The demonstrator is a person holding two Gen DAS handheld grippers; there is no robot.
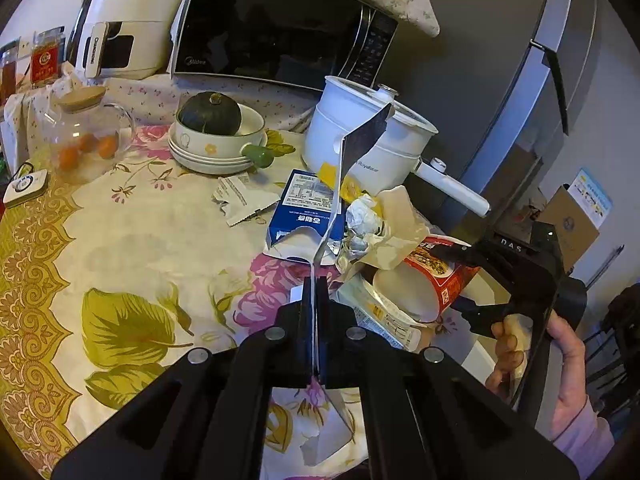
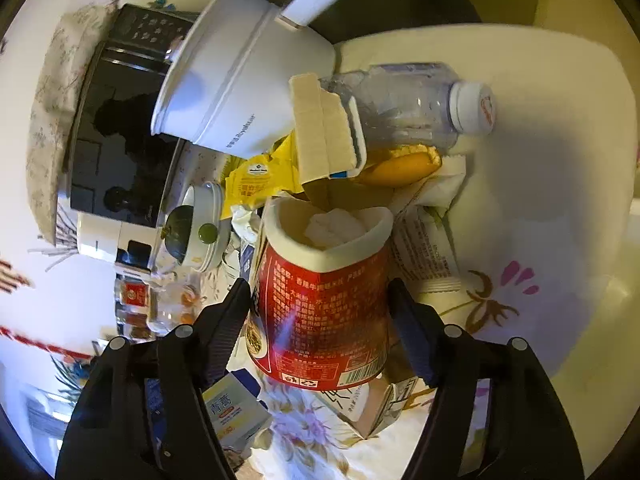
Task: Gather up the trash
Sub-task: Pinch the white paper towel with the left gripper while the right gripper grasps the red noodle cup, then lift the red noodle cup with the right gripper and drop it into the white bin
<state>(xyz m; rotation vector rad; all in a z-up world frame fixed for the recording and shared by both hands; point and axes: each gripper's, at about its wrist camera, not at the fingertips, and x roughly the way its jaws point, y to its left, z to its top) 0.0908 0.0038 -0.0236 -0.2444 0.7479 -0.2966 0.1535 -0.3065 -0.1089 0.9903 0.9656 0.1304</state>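
My left gripper [image 1: 315, 280] is shut on a long thin wrapper strip [image 1: 362, 140] that stands up edge-on above the floral table. My right gripper [image 2: 320, 292] is shut on a red instant-noodle cup [image 2: 320, 304]; the cup's rim is squeezed and white tissue shows inside. The cup also shows in the left wrist view [image 1: 432, 276], held by the right gripper [image 1: 460, 276]. Around it lie a torn blue carton [image 1: 304, 208], crumpled foil and paper [image 1: 376, 224], a white torn wrapper [image 1: 244, 200], a clear plastic bottle [image 2: 416, 100], a yellow sachet [image 2: 256, 180] and a cardboard piece [image 2: 320, 132].
A white electric pot [image 1: 360, 140] with a long handle stands behind the trash. A microwave [image 1: 280, 24], an air fryer [image 1: 124, 20], a glass teapot [image 1: 84, 132] and a bowl with a dark squash [image 1: 216, 132] stand at the back. A grey fridge [image 1: 500, 60] is at the right.
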